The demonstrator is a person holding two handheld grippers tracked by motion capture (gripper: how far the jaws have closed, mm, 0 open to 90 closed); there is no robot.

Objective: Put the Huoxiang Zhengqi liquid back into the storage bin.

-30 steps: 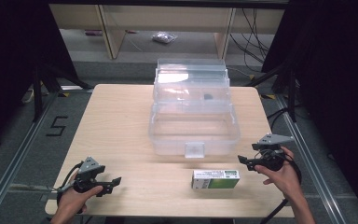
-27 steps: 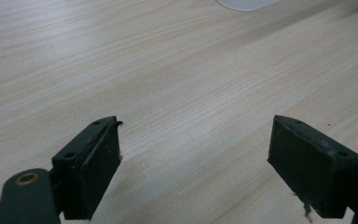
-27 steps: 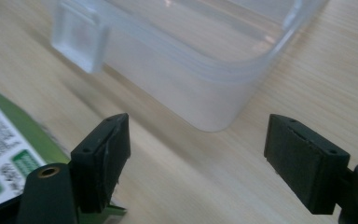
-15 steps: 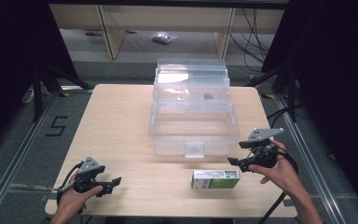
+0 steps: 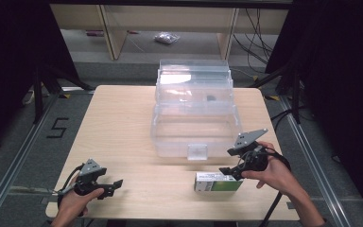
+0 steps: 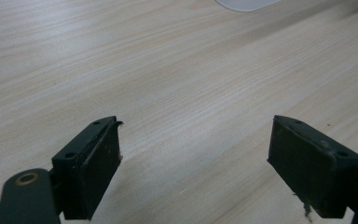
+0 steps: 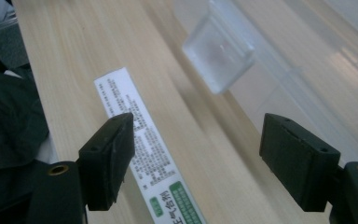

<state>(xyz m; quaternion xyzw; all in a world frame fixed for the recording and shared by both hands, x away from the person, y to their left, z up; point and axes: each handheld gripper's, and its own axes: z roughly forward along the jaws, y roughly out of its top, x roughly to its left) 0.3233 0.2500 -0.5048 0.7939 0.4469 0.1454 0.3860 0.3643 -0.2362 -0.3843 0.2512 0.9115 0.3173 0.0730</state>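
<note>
Laboratory recording station. A pale wooden table point(image 5: 123, 127) stands inside black curtains point(image 5: 14, 56), on grey floor bearing a black "5" marking point(image 5: 57, 128). Loose black cables point(image 5: 260, 28) hang beyond.

Both grippers black w/ grey three-cornered plate on top: left gripper point(image 5: 117, 182), right gripper point(image 5: 224, 170). Fingers point(image 6: 91, 161) are flat black blocks w/ small screw holes; black cable behind each.

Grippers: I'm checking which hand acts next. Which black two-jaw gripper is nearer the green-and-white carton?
The right gripper, open, sits at the green-and-white carton by the clear plastic box. The left gripper, open, is over bare table.
</note>
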